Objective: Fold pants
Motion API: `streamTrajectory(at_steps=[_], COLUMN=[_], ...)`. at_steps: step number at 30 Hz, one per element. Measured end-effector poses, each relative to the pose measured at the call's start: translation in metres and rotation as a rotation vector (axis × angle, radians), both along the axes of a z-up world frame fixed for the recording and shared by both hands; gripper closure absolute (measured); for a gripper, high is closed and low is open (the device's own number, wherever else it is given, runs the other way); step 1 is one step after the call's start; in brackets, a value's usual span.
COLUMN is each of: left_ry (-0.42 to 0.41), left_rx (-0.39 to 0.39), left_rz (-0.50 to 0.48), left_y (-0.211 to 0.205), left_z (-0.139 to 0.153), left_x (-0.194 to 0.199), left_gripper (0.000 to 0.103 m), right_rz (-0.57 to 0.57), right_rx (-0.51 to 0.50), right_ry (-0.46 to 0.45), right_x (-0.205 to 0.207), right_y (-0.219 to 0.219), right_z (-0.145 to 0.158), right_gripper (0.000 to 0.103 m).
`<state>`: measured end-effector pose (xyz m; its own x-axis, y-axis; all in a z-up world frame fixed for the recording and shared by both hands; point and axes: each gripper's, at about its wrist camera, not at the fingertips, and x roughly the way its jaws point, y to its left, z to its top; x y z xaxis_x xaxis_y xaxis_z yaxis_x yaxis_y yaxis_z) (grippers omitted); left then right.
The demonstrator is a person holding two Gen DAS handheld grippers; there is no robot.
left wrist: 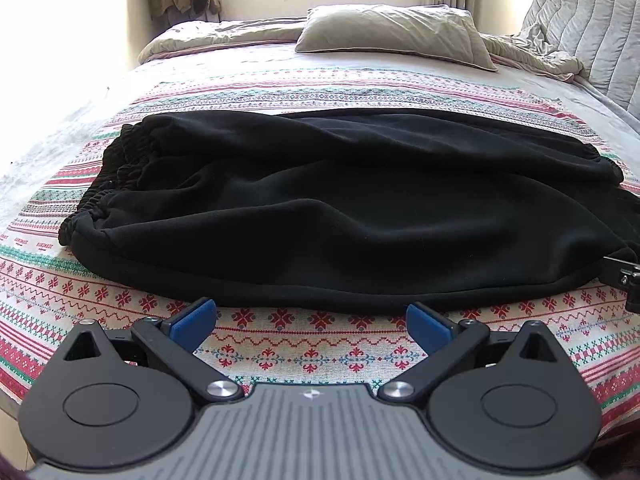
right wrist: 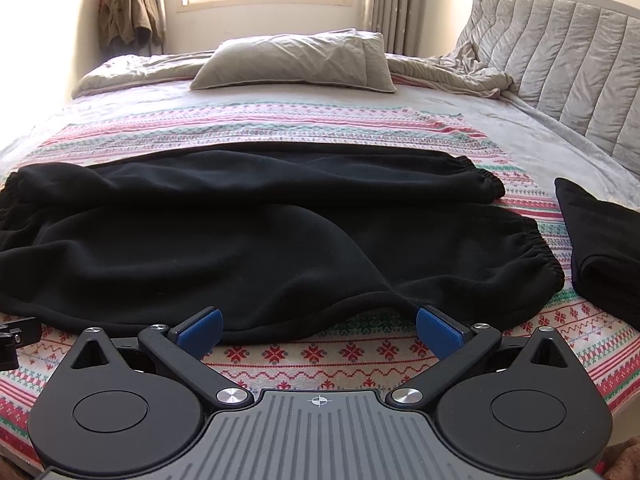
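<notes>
Black fleece pants (left wrist: 340, 208) lie spread across the patterned bedspread (left wrist: 312, 344), elastic waistband at the left and two cuffed legs at the right, seen in the right wrist view (right wrist: 280, 232). My left gripper (left wrist: 312, 316) is open and empty, just short of the pants' near edge by the waist end. My right gripper (right wrist: 318, 322) is open and empty at the near edge of the near leg, where the hem is slightly lifted. Its blue pads (right wrist: 434, 326) touch or nearly touch the fabric. The right gripper's side shows at the left wrist view's right edge (left wrist: 624, 276).
A second black folded garment (right wrist: 604, 252) lies on the bed to the right of the cuffs. A grey pillow (right wrist: 296, 64) and rumpled quilt (right wrist: 452, 72) lie at the far end below the window. A padded headboard (right wrist: 568, 60) stands at the right.
</notes>
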<state>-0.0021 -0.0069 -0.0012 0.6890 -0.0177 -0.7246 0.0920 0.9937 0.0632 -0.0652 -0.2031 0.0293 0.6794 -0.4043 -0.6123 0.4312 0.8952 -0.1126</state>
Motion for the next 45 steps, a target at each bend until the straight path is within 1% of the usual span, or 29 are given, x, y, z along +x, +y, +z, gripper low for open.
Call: streamTrajectory(at_steps=[10, 11, 45], left_ry=[0.000, -0.001, 0.000], left_rx=[-0.002, -0.002, -0.008], left_rz=[0.003, 0.001, 0.000], left_y=[-0.0043, 0.0006, 0.0032], left_z=[0.0019, 0.0003, 0.0006], left_x=[0.0016, -0.0007, -0.0015], left_gripper=[0.000, 0.000, 0.000], right_rz=[0.000, 0.000, 0.001], right_rx=[0.000, 0.000, 0.001], right_ry=[0.001, 0.001, 0.010], right_x=[0.0004, 0.0004, 0.0014], right_y=[0.0000, 0.0000, 0.0002], right_z=[-0.0009, -0.0009, -0.0042], right_gripper=[0.000, 0.000, 0.000])
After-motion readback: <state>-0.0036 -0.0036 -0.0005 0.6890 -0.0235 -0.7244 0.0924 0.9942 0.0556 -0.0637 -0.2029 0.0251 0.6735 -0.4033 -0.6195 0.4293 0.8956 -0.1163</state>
